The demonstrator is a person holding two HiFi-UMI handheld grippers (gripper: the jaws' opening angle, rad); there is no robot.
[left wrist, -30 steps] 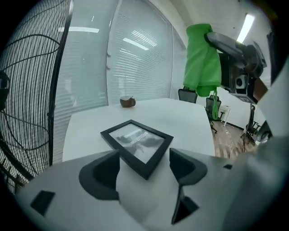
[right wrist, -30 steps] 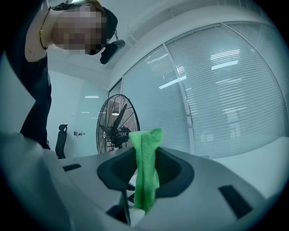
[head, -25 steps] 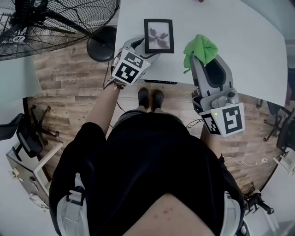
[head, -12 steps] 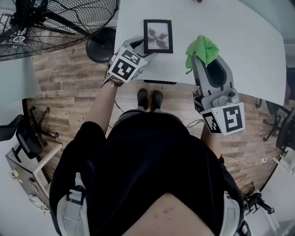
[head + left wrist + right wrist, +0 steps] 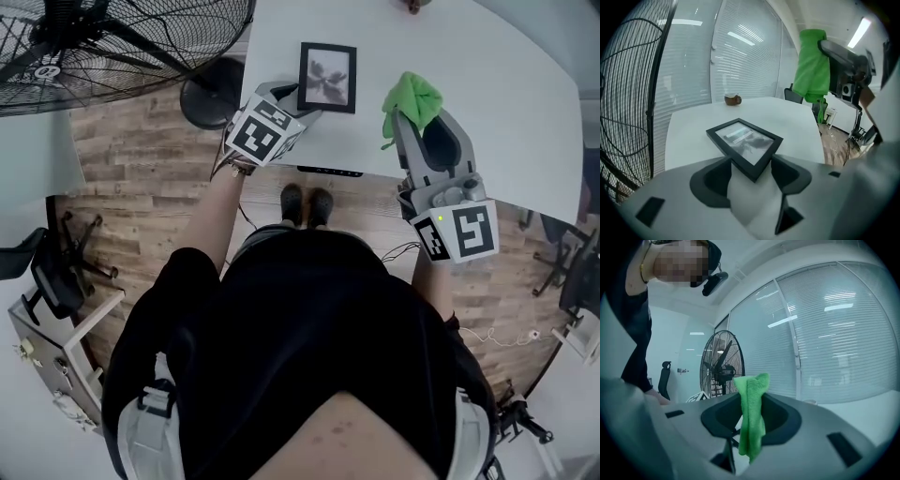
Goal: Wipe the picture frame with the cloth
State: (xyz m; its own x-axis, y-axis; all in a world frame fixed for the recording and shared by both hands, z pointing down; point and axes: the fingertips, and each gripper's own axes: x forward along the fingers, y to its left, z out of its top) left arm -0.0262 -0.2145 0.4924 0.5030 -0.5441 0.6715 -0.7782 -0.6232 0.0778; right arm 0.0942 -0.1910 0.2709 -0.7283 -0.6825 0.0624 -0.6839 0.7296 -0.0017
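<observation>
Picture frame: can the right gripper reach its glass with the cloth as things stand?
Probably yes. The right gripper holds the cloth beside the picture frame above the table, nothing between them. The fingers of the left gripper have just been closing on the frame's near corner only; the glass is exposed.

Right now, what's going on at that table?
A person holds a claw in each hand. The left claw is at the near corner of the frame, which lies flat on the table. Its jaws have just been closing around that corner, though a firm grip isn't clear yet. The right claw is shut on the cloth, held up beside the frame and not touching it.
</observation>
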